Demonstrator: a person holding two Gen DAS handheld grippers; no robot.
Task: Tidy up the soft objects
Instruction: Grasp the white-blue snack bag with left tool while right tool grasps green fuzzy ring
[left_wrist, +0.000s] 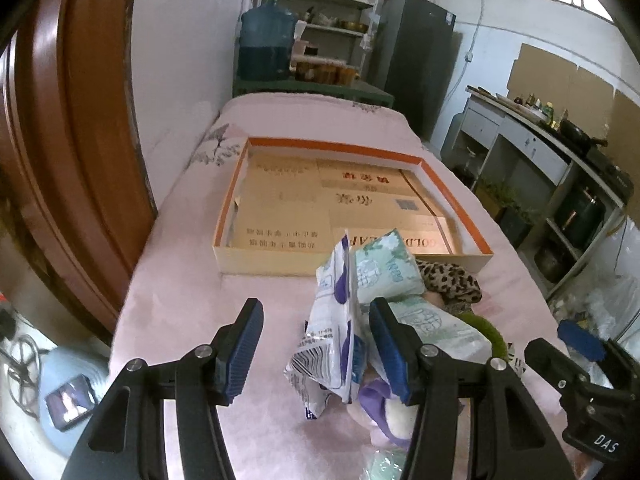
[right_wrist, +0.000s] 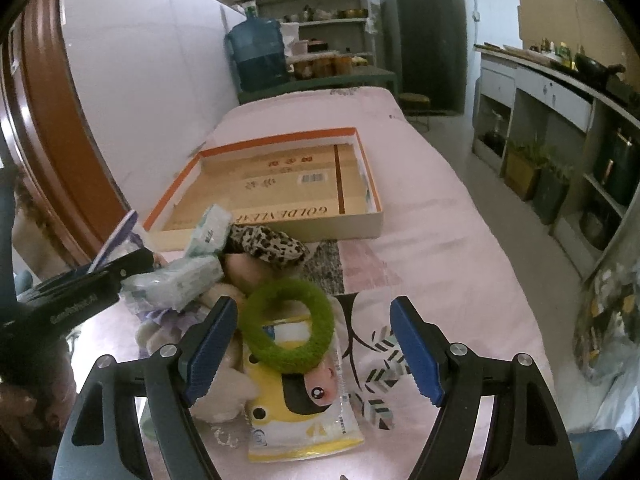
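A pile of soft things lies on the pink sheet (left_wrist: 180,300) in front of a shallow cardboard box with an orange rim (left_wrist: 332,145). My left gripper (left_wrist: 315,308) is open around an upright white-and-purple packet (left_wrist: 332,344), which sits close to the right finger; the left pad is clear of it. Beside it are mint tissue packs (left_wrist: 384,268) and a leopard-print cloth (left_wrist: 448,280). My right gripper (right_wrist: 315,304) is open over a green fuzzy ring (right_wrist: 292,328), which rests on a yellow packet (right_wrist: 300,412). A cream plush toy (right_wrist: 224,392) lies by its left finger.
The box (right_wrist: 280,138) holds only flattened cardboard. A brown wooden frame (left_wrist: 80,120) stands along the left edge of the bed. A water jug (left_wrist: 266,44), shelves and a dark fridge (left_wrist: 416,52) are behind, and a kitchen counter (left_wrist: 532,128) is to the right. A phone (left_wrist: 70,400) lies low left.
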